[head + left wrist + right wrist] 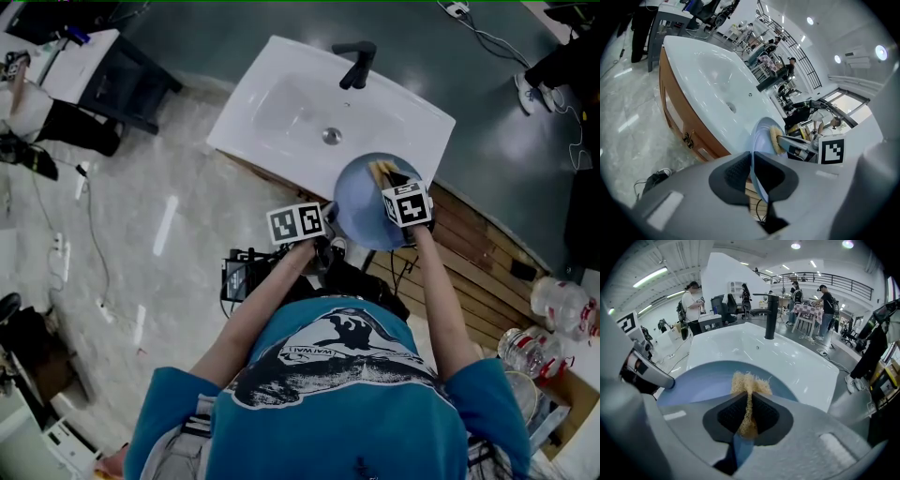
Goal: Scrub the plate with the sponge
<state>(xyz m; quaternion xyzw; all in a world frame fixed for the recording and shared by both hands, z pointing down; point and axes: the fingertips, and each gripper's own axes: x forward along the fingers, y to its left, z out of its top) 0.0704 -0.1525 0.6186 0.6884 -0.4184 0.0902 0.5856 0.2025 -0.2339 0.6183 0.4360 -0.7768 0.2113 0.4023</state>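
Observation:
A pale blue plate (364, 208) is held tilted above the front right corner of the white sink (281, 103). My left gripper (330, 225) is shut on the plate's left rim (758, 140), which runs edge-on between its pads. My right gripper (386, 178) is shut on a yellow fibrous sponge (749, 383). The sponge presses against the plate's face (703, 380), near its upper right part in the head view. In the left gripper view, the sponge (777, 139) sits flat on the plate.
A black faucet (356, 64) stands at the sink's back edge, with the drain (330, 136) mid-basin. A wooden cabinet (679, 126) carries the sink. Plastic bottles (558, 300) lie at the right. Cables and a power strip (61, 258) cross the floor on the left. People stand far behind.

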